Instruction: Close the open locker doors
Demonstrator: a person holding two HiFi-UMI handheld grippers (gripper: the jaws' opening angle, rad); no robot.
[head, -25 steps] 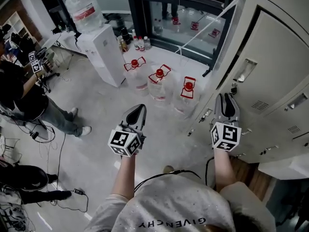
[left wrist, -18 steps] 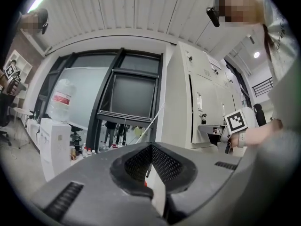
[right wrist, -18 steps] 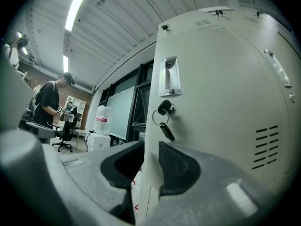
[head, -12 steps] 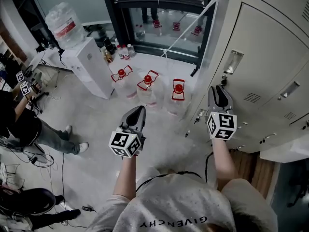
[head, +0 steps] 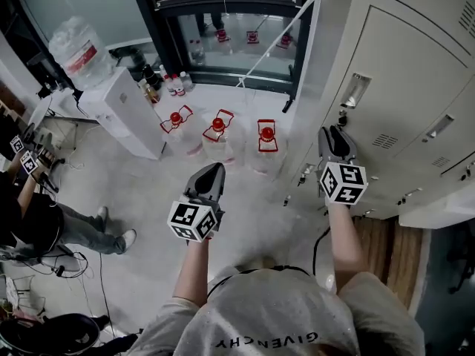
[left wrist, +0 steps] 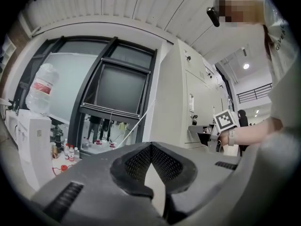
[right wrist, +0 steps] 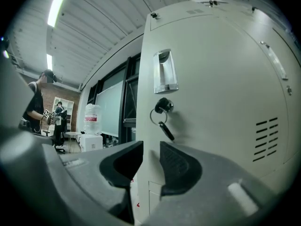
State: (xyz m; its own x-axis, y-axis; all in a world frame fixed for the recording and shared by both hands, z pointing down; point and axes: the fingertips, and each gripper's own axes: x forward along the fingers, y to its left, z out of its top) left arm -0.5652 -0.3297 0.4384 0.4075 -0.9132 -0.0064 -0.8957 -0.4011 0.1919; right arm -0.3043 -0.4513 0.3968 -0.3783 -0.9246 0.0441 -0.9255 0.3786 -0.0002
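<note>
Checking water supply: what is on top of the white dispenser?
A large clear water bottle with a red label sits on the dispenser. Its neck is hidden; the water level is unclear.

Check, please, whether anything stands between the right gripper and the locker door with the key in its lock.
Nothing visible does. The right gripper faces the locker door with only air ahead; the key hangs above its jaws, which have just been opening and hold nothing.

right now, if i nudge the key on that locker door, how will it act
The key hangs loose on a ring in the lock, so it would probably swing against the door. It looks thin, likely light.
</note>
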